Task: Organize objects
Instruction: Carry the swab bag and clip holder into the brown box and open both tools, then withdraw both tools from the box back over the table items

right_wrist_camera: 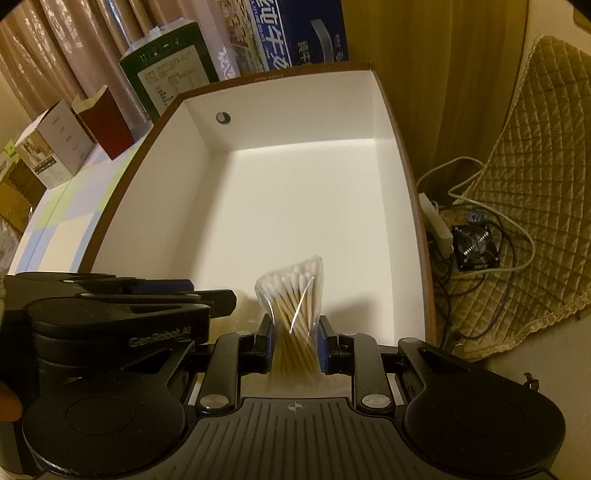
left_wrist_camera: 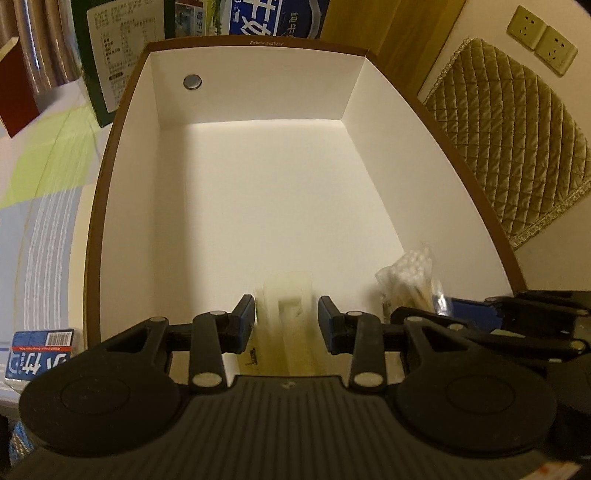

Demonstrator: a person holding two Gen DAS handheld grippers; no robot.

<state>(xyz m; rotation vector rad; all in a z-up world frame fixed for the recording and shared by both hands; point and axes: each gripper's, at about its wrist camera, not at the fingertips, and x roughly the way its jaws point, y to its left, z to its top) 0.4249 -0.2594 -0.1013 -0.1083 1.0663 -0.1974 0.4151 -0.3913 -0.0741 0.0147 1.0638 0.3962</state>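
Observation:
A white box with a brown rim (left_wrist_camera: 122, 122) lies open under both grippers; it also shows in the right wrist view (right_wrist_camera: 402, 147). My left gripper (left_wrist_camera: 287, 314) holds a pale translucent packet (left_wrist_camera: 286, 314) between its blue pads, over the box's near edge. My right gripper (right_wrist_camera: 295, 341) is shut on a clear bag of cotton swabs (right_wrist_camera: 295, 295), just right of the left gripper. The swab bag also shows in the left wrist view (left_wrist_camera: 410, 277). The left gripper's body (right_wrist_camera: 122, 325) shows at the left of the right wrist view.
Cartons stand behind the box: a green one (right_wrist_camera: 170, 70) and a blue one (right_wrist_camera: 295, 33). A red box (right_wrist_camera: 107, 122) and other boxes sit at the left. A small blue pack (left_wrist_camera: 40, 354) lies left of the box. A power strip, cables and fan (right_wrist_camera: 476, 243) lie at the right.

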